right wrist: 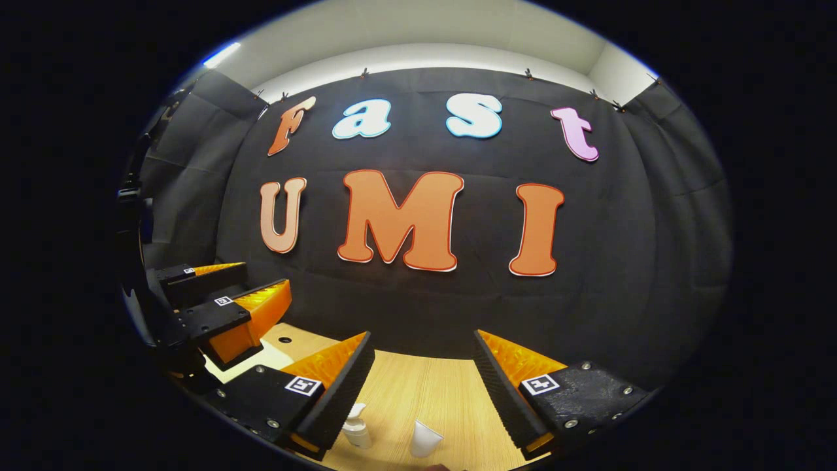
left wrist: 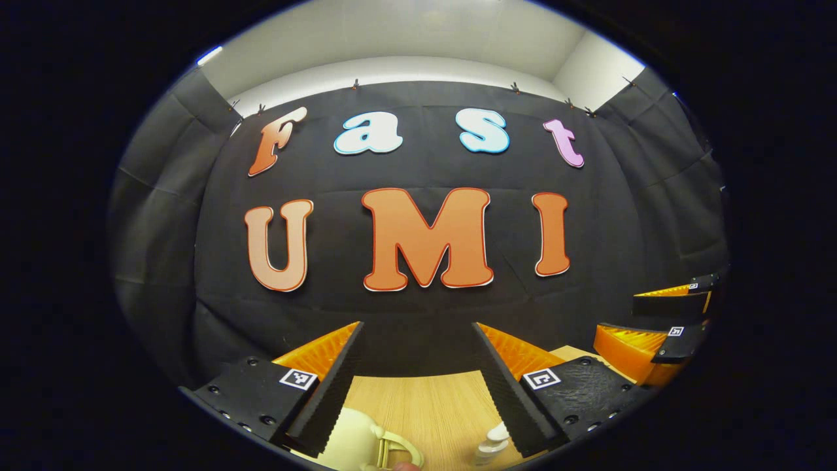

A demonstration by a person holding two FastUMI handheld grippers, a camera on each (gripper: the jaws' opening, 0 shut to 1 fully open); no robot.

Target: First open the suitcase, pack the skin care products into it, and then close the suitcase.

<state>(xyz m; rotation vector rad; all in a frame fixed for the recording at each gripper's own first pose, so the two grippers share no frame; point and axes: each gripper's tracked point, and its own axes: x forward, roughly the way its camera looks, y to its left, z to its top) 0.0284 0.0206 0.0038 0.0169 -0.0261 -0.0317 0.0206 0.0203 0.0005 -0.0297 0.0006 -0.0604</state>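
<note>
My left gripper (left wrist: pixel 418 325) is held above the wooden table (left wrist: pixel 425 405), open, with nothing between its fingers. Below its left finger lies the cream suitcase (left wrist: pixel 350 441), a gold handle (left wrist: pixel 392 451) at its near edge. A white pump bottle (left wrist: pixel 494 446) stands by the right finger. My right gripper (right wrist: pixel 422 333) is also open and holds nothing. Under it stand the pump bottle (right wrist: pixel 356 428) and a white tube (right wrist: pixel 425 438). Each gripper sees the other beside it: the right gripper (left wrist: pixel 618 313) at the right, the left gripper (right wrist: pixel 267 275) at the left.
The booth's black cloth wall (left wrist: pixel 418 301) rises just behind the table's far edge. A small round hole (right wrist: pixel 284 339) marks the table top (right wrist: pixel 418 399) near a pale patch (right wrist: pixel 252 361) under the left gripper.
</note>
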